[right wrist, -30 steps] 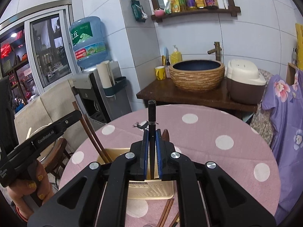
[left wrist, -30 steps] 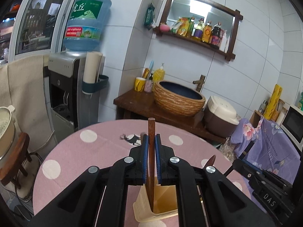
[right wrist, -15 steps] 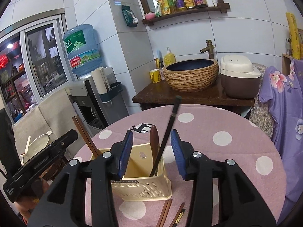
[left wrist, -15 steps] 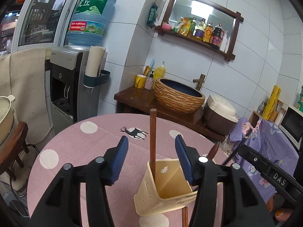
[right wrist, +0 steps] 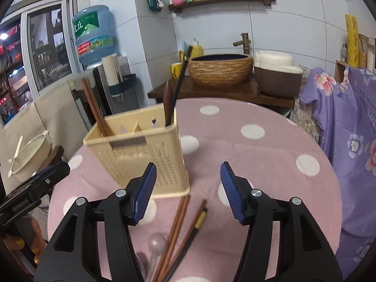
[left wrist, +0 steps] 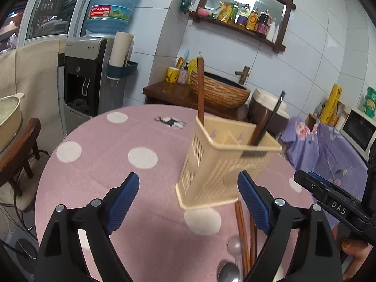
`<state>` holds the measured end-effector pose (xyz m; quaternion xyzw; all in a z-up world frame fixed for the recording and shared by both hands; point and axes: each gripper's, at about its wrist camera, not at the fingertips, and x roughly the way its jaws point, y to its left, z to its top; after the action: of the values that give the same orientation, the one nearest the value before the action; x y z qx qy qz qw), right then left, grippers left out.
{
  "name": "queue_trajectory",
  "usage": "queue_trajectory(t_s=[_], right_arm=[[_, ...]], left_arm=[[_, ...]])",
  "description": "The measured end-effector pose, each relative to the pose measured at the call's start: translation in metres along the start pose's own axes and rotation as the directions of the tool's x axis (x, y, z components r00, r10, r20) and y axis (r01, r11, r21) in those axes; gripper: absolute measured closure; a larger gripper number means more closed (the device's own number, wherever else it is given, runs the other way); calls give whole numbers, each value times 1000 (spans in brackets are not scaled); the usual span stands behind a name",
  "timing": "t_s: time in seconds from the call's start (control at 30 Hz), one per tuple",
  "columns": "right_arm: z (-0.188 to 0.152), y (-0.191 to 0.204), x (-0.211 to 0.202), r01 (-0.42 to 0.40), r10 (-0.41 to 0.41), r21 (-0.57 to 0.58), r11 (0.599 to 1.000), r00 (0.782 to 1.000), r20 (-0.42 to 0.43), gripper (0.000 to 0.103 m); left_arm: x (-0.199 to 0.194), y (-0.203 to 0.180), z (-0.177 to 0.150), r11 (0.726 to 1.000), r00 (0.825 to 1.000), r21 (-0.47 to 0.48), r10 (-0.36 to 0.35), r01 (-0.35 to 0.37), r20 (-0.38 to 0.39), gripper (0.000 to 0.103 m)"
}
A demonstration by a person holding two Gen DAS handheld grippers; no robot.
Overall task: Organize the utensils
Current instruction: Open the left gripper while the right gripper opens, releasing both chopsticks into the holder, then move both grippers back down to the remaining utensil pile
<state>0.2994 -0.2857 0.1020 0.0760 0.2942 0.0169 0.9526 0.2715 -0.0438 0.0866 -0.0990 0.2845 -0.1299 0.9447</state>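
A cream perforated utensil holder (left wrist: 225, 164) (right wrist: 138, 150) stands on the pink dotted table. Brown chopsticks (left wrist: 200, 89) (right wrist: 94, 108) stand in one end compartment. At the other end a black chopstick (left wrist: 270, 119) (right wrist: 178, 82) leans beside a brown handle (right wrist: 167, 101). Loose chopsticks (left wrist: 242, 230) (right wrist: 176, 230) and a spoon (left wrist: 229, 270) (right wrist: 157, 243) lie on the cloth in front of the holder. My left gripper (left wrist: 188, 176) and right gripper (right wrist: 188, 164) hover short of the holder, jaws opening, gripping nothing.
The round table (left wrist: 105, 164) ends close on the left and right. Behind it are a water dispenser (left wrist: 94, 70), a wooden counter with a woven basin (left wrist: 218, 89) and a rice cooker (right wrist: 277, 75). Purple floral cloth (right wrist: 340, 117) hangs at right, a pot (left wrist: 7, 112) at left.
Both grippers went from shut to open: the left let go of a brown chopstick, the right a black one, and both now stand in the holder. Both grippers dropped lower and drew back.
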Motion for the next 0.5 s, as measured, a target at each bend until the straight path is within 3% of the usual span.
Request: queue_trajectory(t_s=[0.33, 0.5], right_arm=[[-75, 4, -13, 19, -21, -62, 998, 1000, -18, 36], [-95, -1, -20, 40, -40, -44, 998, 999, -7, 32]], left_arm=[[-3, 7, -56, 995, 993, 58, 83, -79, -78, 8], [-8, 8, -70, 996, 991, 56, 72, -66, -111, 7]])
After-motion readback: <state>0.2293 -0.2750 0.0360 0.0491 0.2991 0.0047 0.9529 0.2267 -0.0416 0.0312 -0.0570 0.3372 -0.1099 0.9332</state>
